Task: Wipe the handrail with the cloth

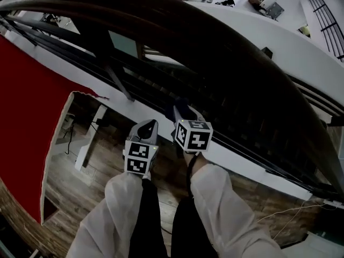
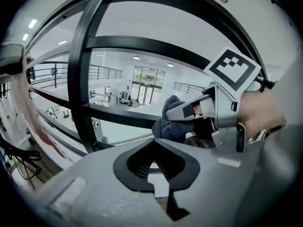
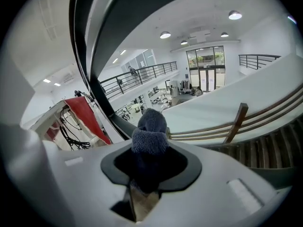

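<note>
Looks like the wipe itself hasn't really started yet, more of a "cloth loaded, lining up" stage. The right hand-held gripper (image 1: 183, 117) is clamped down on a dark blue knitted cloth (image 3: 150, 126), with a bunched tuft of it poking out past the jaw tips. The left hand-held gripper (image 1: 148, 127) has its jaws closed together with nothing between them, and it's just sitting beside the right one, a bit lower in the head view.

The dark wooden handrail (image 1: 226, 47) arcs across the top of the head view, above and beyond both grippers. The cloth sits lower down, in front of the black railing bars (image 2: 78, 79), and in the right gripper view the tuft has open air around it. So my read is it's near the rail but not touching it.

Next move, I'd guess: lift the right one so the tuft presses onto the rail's top, then drag it along the curve, keeping steady pressure. The rail bends, so the wrist has to follow it.
</note>
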A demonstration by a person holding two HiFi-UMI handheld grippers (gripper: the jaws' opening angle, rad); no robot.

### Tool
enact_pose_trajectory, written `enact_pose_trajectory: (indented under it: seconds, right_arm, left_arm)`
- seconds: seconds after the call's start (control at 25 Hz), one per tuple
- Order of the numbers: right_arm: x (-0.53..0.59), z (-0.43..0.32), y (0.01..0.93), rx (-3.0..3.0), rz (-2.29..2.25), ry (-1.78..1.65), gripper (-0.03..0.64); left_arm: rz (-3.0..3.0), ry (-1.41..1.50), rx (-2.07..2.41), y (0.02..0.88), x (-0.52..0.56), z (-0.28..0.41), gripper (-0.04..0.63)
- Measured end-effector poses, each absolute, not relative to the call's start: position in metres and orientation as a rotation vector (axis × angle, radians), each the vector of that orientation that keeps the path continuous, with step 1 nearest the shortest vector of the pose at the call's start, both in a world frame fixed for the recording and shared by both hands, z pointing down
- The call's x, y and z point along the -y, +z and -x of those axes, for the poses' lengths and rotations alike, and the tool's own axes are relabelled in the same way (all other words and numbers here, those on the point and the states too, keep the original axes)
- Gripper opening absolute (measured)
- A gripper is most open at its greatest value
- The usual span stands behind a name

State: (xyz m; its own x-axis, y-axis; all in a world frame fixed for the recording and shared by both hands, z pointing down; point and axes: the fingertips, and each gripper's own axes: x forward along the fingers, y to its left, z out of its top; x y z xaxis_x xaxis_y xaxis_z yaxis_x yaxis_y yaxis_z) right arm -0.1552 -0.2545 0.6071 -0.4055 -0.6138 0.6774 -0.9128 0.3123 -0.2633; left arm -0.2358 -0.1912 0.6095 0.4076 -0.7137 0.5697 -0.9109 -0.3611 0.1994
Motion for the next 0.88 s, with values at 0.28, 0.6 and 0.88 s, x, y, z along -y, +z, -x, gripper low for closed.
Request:
enact_pose_trajectory:
  seconds: [0.28,0.6,0.88]
  right_arm:
    - [0.231,0.092,0.608,2.105,-1.385,0.859,0.109]
    - [0.206,0.027,0.608,2.086,-1.455,0.878,0.109]
    - [0.185,-0.031,0.606,2.064,-1.525,0.892,0.110]
  left_arm:
    - [-2.253,0.564,1.293,0.606,0.190,0.163,-0.003]
    - [-2.329,0.617,1.189,0.605,0.187,0.094,-0.003]
    - [-2.400,0.662,1.085,0.602,0.173,0.028,-0.003]
